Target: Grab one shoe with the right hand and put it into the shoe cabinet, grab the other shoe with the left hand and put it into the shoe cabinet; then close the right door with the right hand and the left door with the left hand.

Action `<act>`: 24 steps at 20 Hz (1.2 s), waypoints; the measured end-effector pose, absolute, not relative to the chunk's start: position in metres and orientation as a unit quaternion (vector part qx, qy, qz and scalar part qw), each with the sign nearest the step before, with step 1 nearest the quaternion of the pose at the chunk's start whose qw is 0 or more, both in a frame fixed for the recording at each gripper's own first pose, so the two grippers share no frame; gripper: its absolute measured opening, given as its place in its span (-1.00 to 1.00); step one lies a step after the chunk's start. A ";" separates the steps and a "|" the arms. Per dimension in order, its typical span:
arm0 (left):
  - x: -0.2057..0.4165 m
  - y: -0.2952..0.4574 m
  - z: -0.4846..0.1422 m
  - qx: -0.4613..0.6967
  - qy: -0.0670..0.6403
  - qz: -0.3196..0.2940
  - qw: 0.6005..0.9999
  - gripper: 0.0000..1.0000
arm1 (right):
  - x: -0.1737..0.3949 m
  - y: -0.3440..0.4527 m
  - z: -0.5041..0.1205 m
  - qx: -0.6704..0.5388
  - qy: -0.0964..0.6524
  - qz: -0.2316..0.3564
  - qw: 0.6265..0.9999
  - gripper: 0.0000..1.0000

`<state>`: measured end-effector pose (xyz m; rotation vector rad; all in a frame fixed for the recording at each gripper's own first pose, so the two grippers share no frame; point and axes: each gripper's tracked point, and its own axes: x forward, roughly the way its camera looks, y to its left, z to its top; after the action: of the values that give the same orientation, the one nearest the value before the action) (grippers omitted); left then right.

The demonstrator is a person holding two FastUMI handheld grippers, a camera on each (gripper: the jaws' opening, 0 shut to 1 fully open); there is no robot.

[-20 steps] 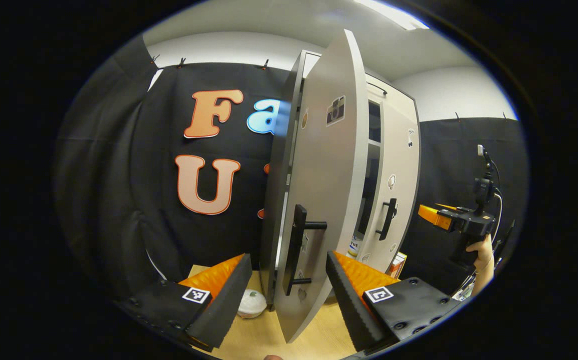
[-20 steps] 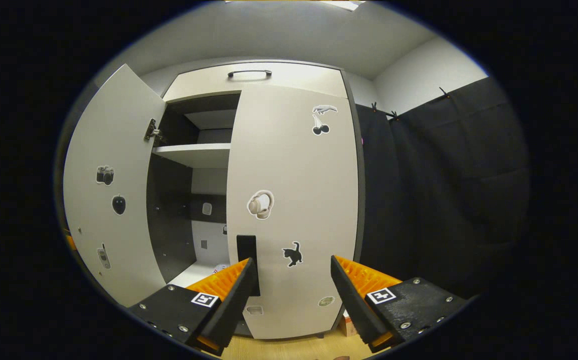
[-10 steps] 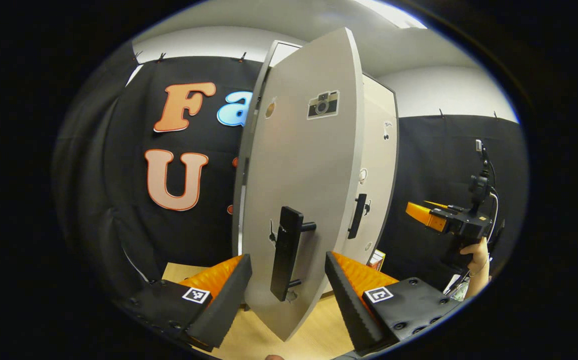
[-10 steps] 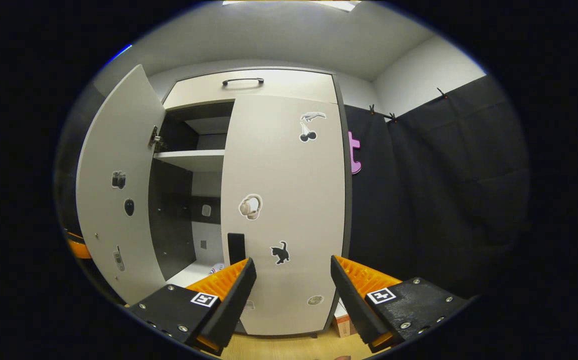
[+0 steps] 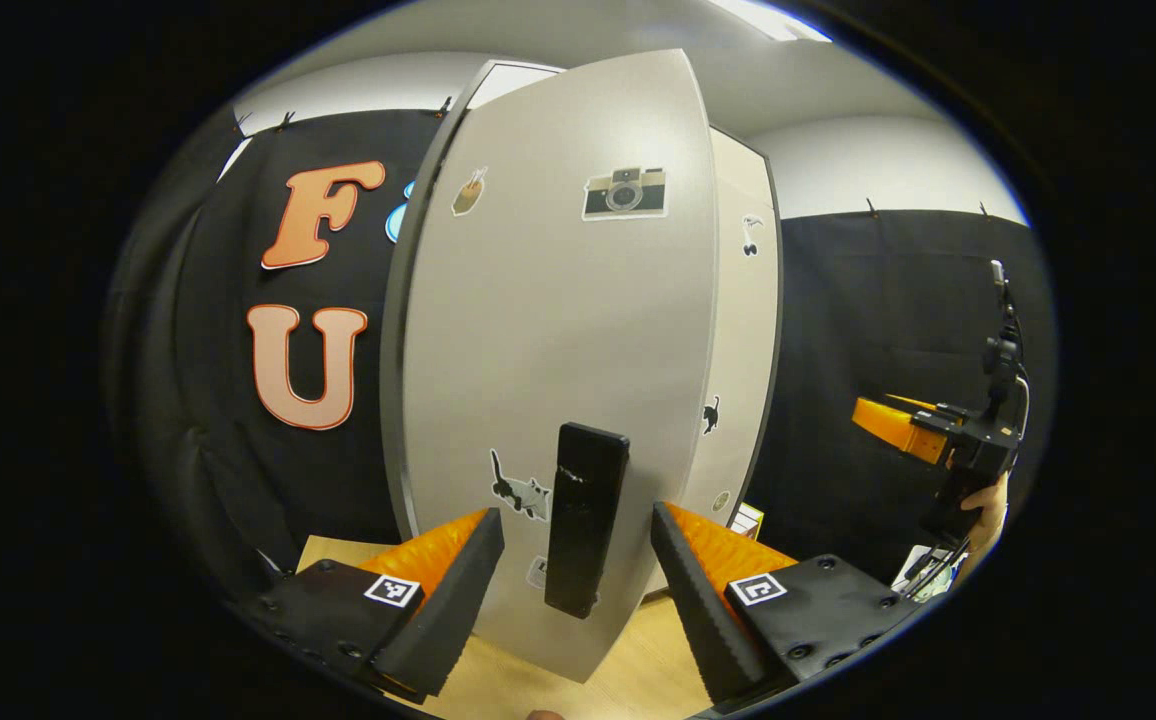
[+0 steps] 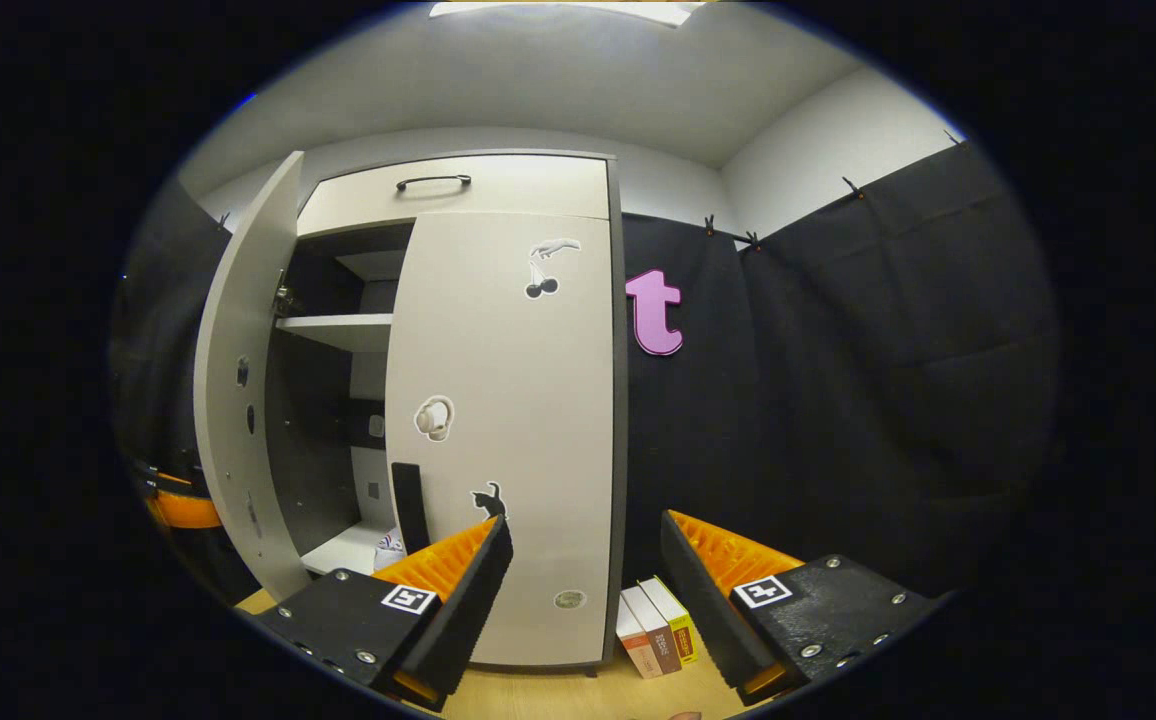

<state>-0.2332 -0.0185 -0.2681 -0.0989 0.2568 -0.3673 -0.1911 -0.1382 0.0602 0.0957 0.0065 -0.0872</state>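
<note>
The pale shoe cabinet [image 6: 458,185] stands against the booth wall. Its right door [image 6: 508,430] lies flush and looks shut. Its left door [image 5: 548,330] is swung partway in, and in the right gripper view that left door [image 6: 238,400] still stands ajar. My left gripper [image 5: 578,590] is open, with the left door's black handle [image 5: 586,520] between its fingers, which do not press on it. My right gripper [image 6: 583,600] is open and holds nothing, a little back from the right door. A bit of a white shoe [image 6: 390,548] shows on the bottom shelf inside.
A few books [image 6: 653,625] stand on the wooden floor just right of the cabinet. Black cloth covers the wall on both sides. In the left gripper view the right gripper [image 5: 923,435], held by a hand [image 5: 983,500], hangs at the far right. The left gripper [image 6: 178,505] peeks from behind the left door.
The left door has swung further towards shut, with my left gripper following at its handle. My right gripper has drawn back from the right door and turned right.
</note>
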 end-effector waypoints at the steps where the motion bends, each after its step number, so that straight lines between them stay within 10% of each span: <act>1: -0.225 -0.025 -0.273 -0.049 0.132 -0.180 0.974 0.93 | -0.191 -0.145 0.058 0.047 0.005 -0.048 0.998 0.85; 24: -0.162 -0.067 -0.275 -0.052 0.110 -0.081 0.989 0.98 | -0.171 -0.192 0.049 0.055 0.029 -0.032 0.998 0.85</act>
<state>-0.1617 -0.0673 -0.2751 -0.1042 0.2208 -0.1618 -0.1712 -0.1922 0.0491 0.1101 0.0572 -0.0636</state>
